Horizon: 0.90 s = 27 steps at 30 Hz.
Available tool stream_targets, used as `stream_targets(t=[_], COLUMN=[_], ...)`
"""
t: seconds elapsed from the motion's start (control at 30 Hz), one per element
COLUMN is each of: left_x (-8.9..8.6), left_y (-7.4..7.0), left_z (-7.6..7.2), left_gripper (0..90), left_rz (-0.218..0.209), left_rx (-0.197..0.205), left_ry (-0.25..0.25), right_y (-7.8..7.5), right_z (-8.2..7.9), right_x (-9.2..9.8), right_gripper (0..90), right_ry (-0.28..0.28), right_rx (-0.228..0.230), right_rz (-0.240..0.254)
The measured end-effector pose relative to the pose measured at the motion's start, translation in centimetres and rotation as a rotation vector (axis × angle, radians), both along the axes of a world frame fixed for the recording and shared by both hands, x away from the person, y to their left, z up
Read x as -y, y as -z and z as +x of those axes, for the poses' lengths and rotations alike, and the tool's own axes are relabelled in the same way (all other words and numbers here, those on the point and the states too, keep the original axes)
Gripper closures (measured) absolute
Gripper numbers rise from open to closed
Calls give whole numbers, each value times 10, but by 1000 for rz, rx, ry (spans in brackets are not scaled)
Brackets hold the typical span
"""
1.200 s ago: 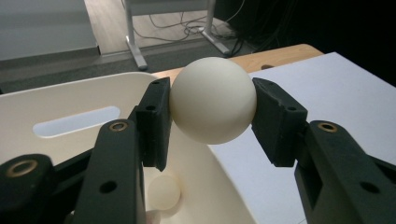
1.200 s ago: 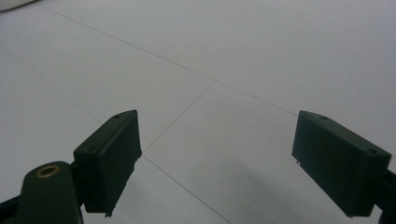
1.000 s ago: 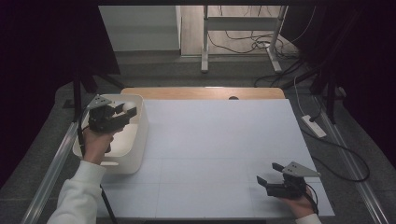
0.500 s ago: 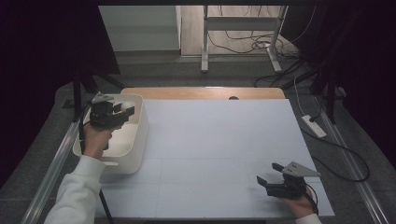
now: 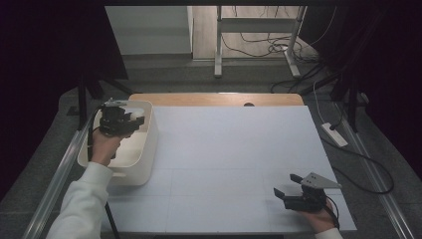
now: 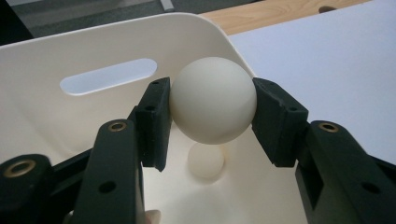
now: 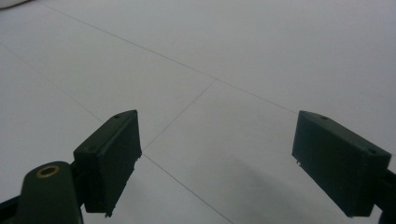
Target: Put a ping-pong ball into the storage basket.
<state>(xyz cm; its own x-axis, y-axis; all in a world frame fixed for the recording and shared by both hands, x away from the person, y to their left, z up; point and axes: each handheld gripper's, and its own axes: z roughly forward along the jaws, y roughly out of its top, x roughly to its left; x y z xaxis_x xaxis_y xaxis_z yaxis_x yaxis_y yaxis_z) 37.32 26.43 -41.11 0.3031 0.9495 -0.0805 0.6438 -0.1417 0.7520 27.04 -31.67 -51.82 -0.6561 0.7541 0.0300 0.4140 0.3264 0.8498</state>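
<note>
Tongs [image 6: 211, 126] clamp cream ball [image 6: 213, 100] over bin [image 6: 56, 112], seemingly above another ball [image 6: 206, 161].

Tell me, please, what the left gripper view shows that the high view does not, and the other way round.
The left gripper view shows the white ball clamped between the black pads and a smaller ball lying on the bin's floor. The high view shows the right gripper with open jaws low over the white mat, and the person's sleeve. Both show the left gripper over the white bin.
</note>
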Motion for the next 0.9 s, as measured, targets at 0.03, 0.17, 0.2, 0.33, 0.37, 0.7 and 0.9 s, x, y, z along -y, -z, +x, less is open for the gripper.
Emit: stream_targets(t=[0.03,0.17,0.2,0.33,0.37,0.7,0.9], left_x=[0,-1,-1,0,0,7,13], left_y=[0,1,1,-3,-4,-15,-22], left_z=[0,1,0,-2,-3,-14,-23], left_gripper=[502,497,488,342,317,241,236], left_rz=[1,0,1,7,1,-66,-90], left_rx=[-3,-3,0,42,55,126,157], left_ry=[0,-4,-5,-35,-36,42,83], right_y=[0,0,0,0,0,0,1], right_z=[0,0,0,0,0,1,2], right_x=[0,0,0,0,0,0,2], right_gripper=[156,156,156,156,156,156,156], right_ry=[-1,0,0,1,1,0,2], right_rx=[0,0,-1,-1,-1,-2,-5], right_rz=[0,-1,1,0,0,0,6])
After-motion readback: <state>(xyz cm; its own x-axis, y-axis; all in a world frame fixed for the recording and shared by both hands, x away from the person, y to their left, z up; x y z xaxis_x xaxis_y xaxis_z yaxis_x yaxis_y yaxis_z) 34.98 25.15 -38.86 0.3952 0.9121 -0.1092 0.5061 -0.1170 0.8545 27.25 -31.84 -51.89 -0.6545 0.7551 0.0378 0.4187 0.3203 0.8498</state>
